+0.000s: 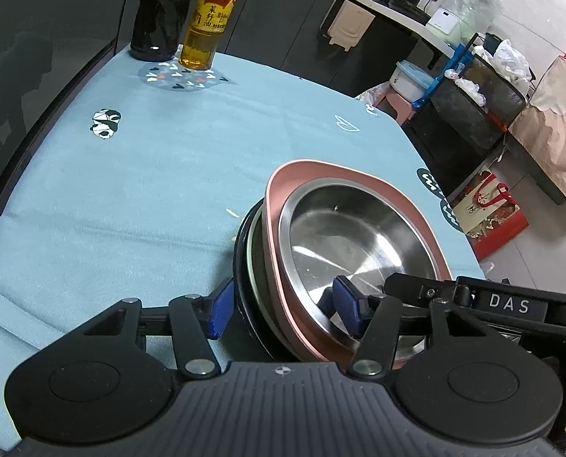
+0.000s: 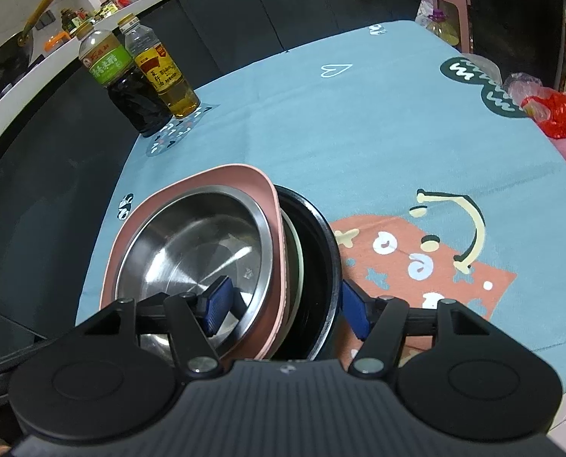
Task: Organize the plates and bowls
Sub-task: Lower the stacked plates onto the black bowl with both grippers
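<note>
A steel bowl (image 1: 351, 243) sits in a pink square plate (image 1: 321, 169), stacked on a pale-rimmed dish inside a black bowl (image 1: 241, 266). The stack stands on the blue tablecloth near its front edge. My left gripper (image 1: 283, 308) is open and straddles the stack's left rim, one blue pad beside the black bowl's outer wall, the other inside the steel bowl. In the right wrist view my right gripper (image 2: 284, 310) is open wide across the opposite rim, with its left pad over the steel bowl (image 2: 191, 243) and its right pad just outside the black bowl (image 2: 321, 236). The pink plate (image 2: 222, 173) lies between them.
A dark sauce bottle (image 1: 161, 15) and a yellow oil bottle (image 1: 206, 26) stand at the table's far corner. The tablecloth (image 1: 130, 190) spreads left of and beyond the stack. Bags, a bin and boxes crowd the floor past the table's right edge (image 1: 454, 205). A red plastic bag (image 2: 553, 114) lies at the table's far right.
</note>
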